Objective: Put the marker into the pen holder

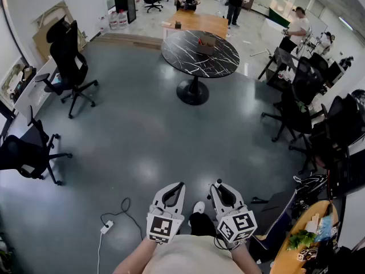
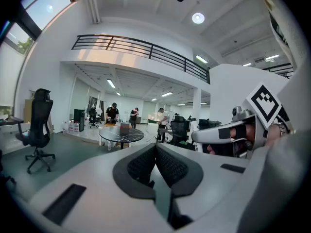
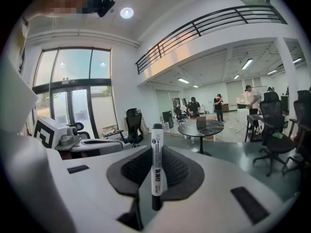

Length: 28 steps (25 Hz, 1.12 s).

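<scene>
A white marker (image 3: 157,169) with a black cap and black print stands upright between the pads of my right gripper (image 3: 156,149), which is shut on it. In the head view that gripper (image 1: 215,184) is held close to the person's body, pointing forward over the grey floor; the marker cannot be made out there. Beside it, my left gripper (image 1: 181,185) is shut with nothing between its pads (image 2: 167,165). No pen holder can be made out in any view.
A round black marble table (image 1: 199,53) with a box on it stands far ahead, with a wooden table (image 1: 197,21) behind it. Office chairs (image 1: 68,64) stand left and right. A power strip with cable (image 1: 106,227) lies on the floor. A cluttered wooden desk (image 1: 296,244) is at lower right.
</scene>
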Available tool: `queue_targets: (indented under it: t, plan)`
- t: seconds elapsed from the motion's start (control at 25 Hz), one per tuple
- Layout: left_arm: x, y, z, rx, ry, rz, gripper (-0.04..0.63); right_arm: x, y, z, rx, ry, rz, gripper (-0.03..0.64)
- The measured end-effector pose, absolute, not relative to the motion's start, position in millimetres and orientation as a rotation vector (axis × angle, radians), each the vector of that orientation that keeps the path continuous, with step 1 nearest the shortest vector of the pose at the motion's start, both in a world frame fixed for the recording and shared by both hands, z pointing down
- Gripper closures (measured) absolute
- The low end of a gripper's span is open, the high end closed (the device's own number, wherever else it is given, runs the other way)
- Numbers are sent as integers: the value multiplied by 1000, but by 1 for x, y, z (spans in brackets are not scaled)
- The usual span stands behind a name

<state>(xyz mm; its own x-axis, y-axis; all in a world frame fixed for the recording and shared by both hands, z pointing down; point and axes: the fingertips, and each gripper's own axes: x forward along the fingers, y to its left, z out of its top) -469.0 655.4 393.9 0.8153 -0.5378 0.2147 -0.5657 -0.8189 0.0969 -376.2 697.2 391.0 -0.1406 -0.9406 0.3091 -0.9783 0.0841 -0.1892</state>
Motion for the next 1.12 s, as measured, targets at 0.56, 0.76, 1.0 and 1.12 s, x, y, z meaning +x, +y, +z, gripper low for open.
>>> queue_targets:
  t: [0.56,0.76,1.0,1.12]
  plan:
    - [-330,586,391,2832,-969,284,584,-243,629,400,1923,-2297,566,540]
    - [-257,562,380,2830,-1000,277,584,-170,600,391,1906,-2340,545,541]
    - [-205,539,379,2827,-1026,294,584,-111,579,388,1925,-2360,545,540]
    - [-188,523,377,2820,-1038,297,584,-91,566,389,1932,-2347,564,541]
